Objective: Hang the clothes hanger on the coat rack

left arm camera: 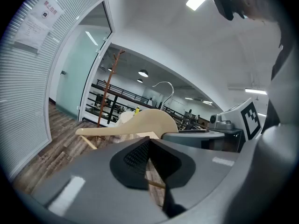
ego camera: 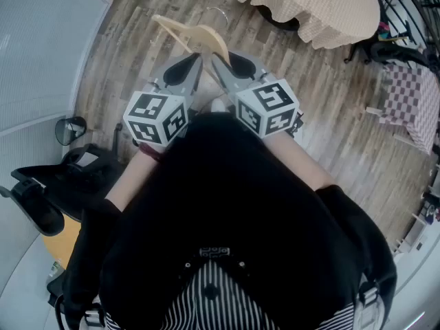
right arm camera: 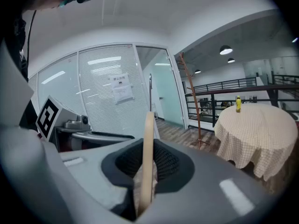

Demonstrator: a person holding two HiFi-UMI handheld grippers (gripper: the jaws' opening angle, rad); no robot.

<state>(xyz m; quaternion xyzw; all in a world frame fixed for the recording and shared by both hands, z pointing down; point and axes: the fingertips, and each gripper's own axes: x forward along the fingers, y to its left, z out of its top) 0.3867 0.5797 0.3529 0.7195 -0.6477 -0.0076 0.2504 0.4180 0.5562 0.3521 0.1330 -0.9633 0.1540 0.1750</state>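
Head view: we hold the hanger out front, above the wood floor. The left gripper and right gripper meet on it from either side, tips nearly touching. The rack does not show here. Step in hand, as we judge it: carrying the hanger to the rack; nothing is hung yet.

Left gripper view: the jaws are nearly together. The hanger's thin lower bar crosses between the pads, and it looks pinched there. The pale shoulder sits just past the tips, and the wire hook curves up beyond it. The rack, a brown pole with pegs, stands well away by the glass wall.

Right gripper view: the jaws are clamped on the hanger's wooden arm, which stands edge-on between the pads. The rack stands far off, near a clothed table.

Next move, as we judge it: close in on the rack, raise the hanger, and turn the hook over a peg before letting go.
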